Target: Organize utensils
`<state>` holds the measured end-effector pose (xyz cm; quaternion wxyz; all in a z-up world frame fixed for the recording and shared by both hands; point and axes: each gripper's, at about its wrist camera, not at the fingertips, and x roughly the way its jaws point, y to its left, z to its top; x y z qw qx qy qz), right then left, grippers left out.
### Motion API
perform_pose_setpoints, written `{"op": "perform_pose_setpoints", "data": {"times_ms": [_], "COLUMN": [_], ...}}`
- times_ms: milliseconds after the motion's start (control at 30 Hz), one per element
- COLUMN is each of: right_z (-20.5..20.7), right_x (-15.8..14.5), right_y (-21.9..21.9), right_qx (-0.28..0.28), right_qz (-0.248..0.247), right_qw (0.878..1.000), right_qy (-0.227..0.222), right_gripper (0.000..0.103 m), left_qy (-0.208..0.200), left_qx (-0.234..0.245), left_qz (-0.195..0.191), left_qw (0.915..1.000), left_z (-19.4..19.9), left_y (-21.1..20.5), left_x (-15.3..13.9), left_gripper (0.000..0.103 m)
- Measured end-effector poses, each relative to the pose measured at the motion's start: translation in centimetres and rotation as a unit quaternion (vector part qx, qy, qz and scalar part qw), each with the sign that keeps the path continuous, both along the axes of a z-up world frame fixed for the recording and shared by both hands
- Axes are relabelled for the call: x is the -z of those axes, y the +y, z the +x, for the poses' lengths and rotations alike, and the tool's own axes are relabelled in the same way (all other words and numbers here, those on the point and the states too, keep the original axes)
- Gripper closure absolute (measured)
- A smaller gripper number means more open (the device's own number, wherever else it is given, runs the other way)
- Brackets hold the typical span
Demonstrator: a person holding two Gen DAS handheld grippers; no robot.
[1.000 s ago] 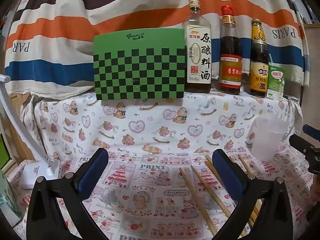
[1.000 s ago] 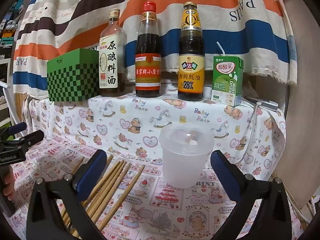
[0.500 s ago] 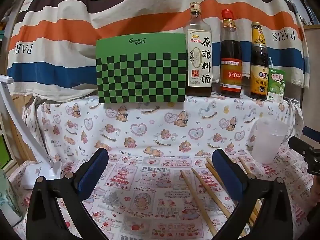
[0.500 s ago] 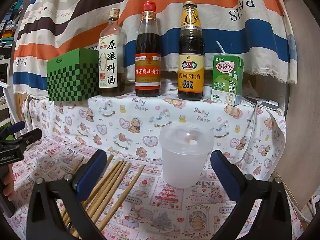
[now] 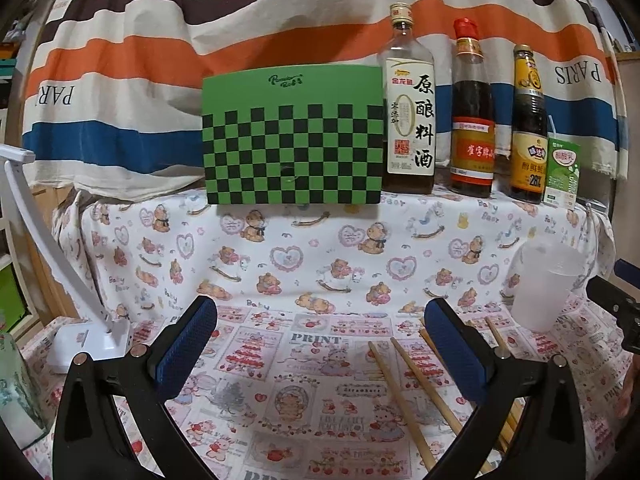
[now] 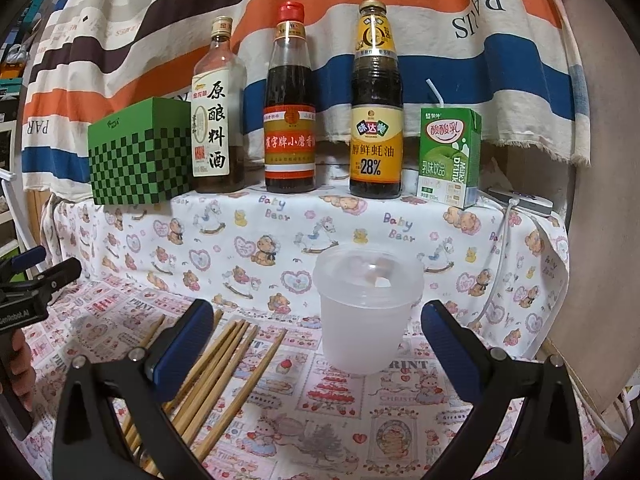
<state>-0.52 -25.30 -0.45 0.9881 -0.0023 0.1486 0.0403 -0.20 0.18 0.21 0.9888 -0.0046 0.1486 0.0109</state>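
Several wooden chopsticks (image 6: pixel 224 364) lie side by side on the printed cloth, left of a translucent plastic cup (image 6: pixel 366 312) that stands upright. My right gripper (image 6: pixel 316 344) is open and empty, low over the cloth, with the cup between its fingers' line of sight. My left gripper (image 5: pixel 320 348) is open and empty. In the left wrist view the chopsticks (image 5: pixel 404 396) lie at lower right, partly behind the right finger, and the cup (image 5: pixel 546 286) stands at the far right.
On a raised shelf at the back stand a green checkered box (image 5: pixel 294 136), three sauce bottles (image 6: pixel 290 108) and a green milk carton (image 6: pixel 448 158). A white lamp base (image 5: pixel 90 340) sits at the left. A white cable (image 6: pixel 500 256) hangs at the right.
The left wrist view has tilted or shifted slightly, so the shelf items sit a little lower in frame. The right gripper has hardly moved. Both stay open.
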Motion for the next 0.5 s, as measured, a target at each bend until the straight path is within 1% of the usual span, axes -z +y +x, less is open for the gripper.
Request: {"op": "perform_pose_setpoints", "data": {"times_ms": [200, 367, 500], "right_z": [-0.01, -0.05, -0.29], "right_x": [-0.04, -0.03, -0.05], "right_y": [0.15, 0.35, 0.54], "right_qx": [-0.007, 0.001, 0.000], "right_qz": [-0.002, -0.007, -0.013], "right_qw": [1.000, 1.000, 1.000], "right_qy": [-0.001, 0.003, -0.002], "right_gripper": [0.000, 0.000, 0.000], "left_qy": [-0.007, -0.002, -0.006], "left_qx": [-0.002, -0.019, -0.015], "left_qz": [0.005, 0.003, 0.011], "left_qw": [1.0000, 0.9998, 0.9998], "left_z": [-0.47, -0.36, -0.56], "left_y": [-0.19, -0.02, -0.37], "left_x": [-0.04, -0.05, -0.14], "left_gripper": [0.000, 0.000, 0.000]}}
